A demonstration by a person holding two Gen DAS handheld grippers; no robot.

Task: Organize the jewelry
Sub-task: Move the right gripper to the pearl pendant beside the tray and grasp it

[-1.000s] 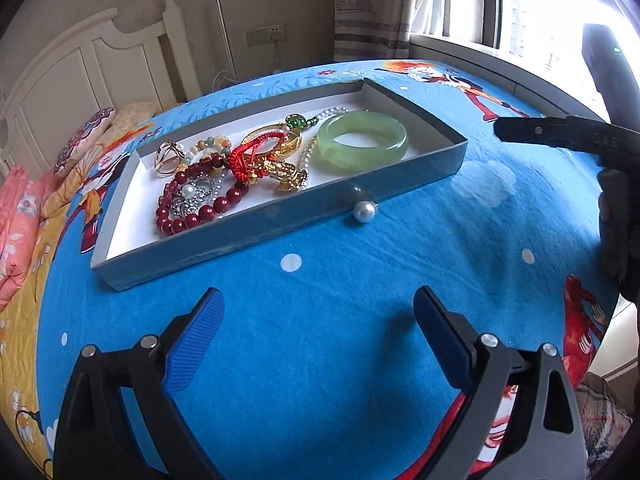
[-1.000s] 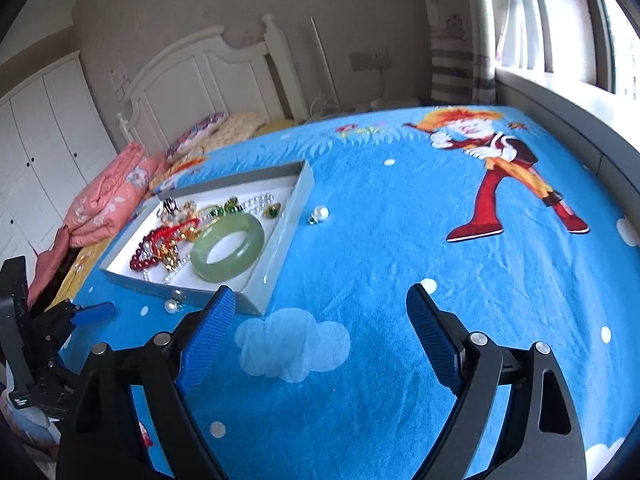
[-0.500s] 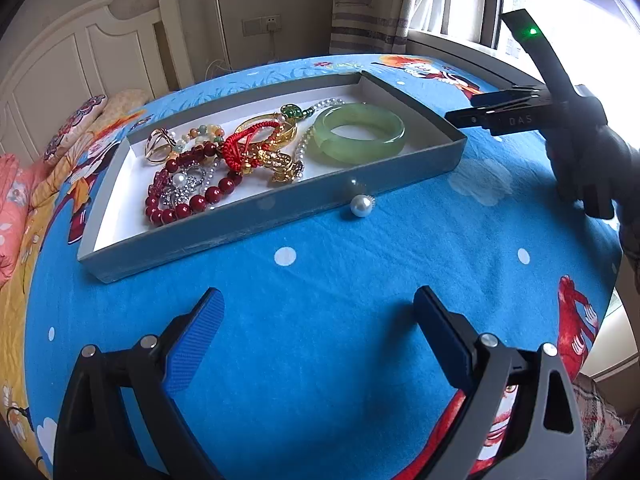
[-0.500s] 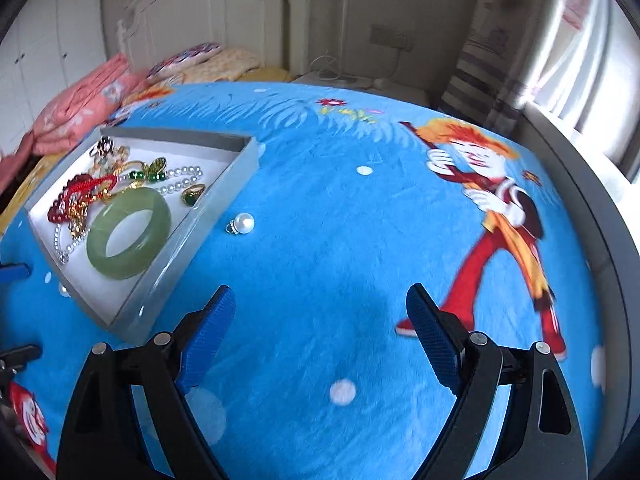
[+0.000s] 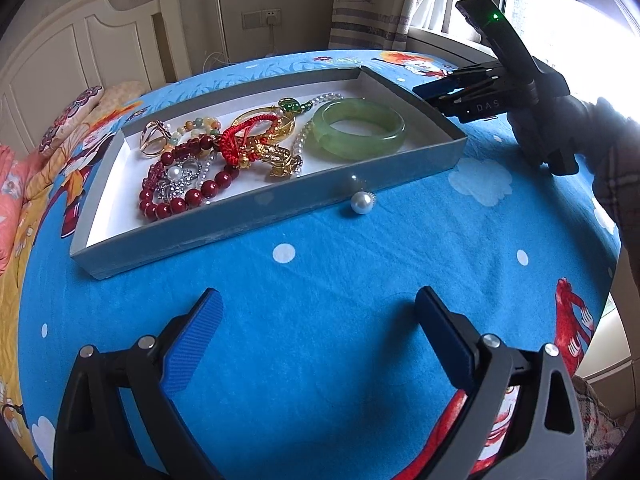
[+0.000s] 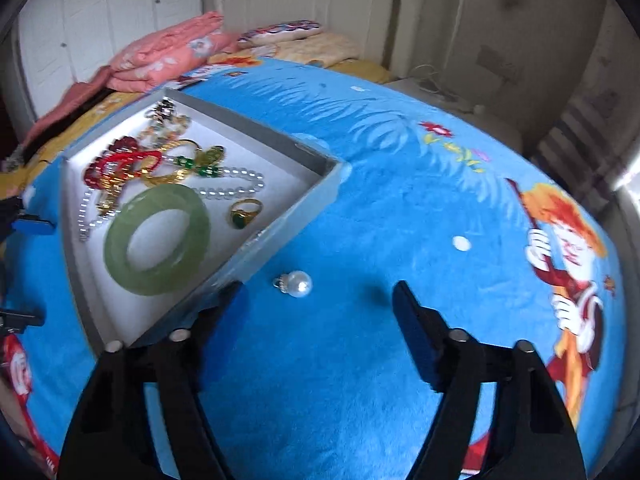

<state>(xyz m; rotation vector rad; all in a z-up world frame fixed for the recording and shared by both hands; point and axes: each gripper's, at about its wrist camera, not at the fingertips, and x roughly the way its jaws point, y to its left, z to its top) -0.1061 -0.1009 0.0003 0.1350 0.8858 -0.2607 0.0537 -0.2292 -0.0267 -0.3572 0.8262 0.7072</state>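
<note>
A grey tray [image 5: 256,216] [image 6: 280,232] on the blue bedspread holds a green jade bangle [image 5: 358,128] [image 6: 158,240], red bead bracelets [image 5: 184,188], a gold ring with a green stone [image 6: 245,213] and other jewelry. One loose pearl earring [image 5: 362,202] lies on the spread by the tray's near wall. Another pearl earring [image 6: 297,284] lies by the tray's end. My right gripper [image 6: 316,300] is open, low over that pearl, which sits between its fingers. My left gripper [image 5: 316,308] is open and empty, well short of the tray. The right gripper also shows in the left wrist view [image 5: 436,94] beyond the tray's right end.
A white headboard [image 5: 80,52] and pillows [image 5: 80,108] stand behind the tray. Folded pink bedding [image 6: 160,56] lies at the far side. A window [image 5: 560,20] and the bed's edge are on the right.
My right gripper has swung round and dropped toward the tray's end, closing in on the pearl there. My left gripper has held nearly still.
</note>
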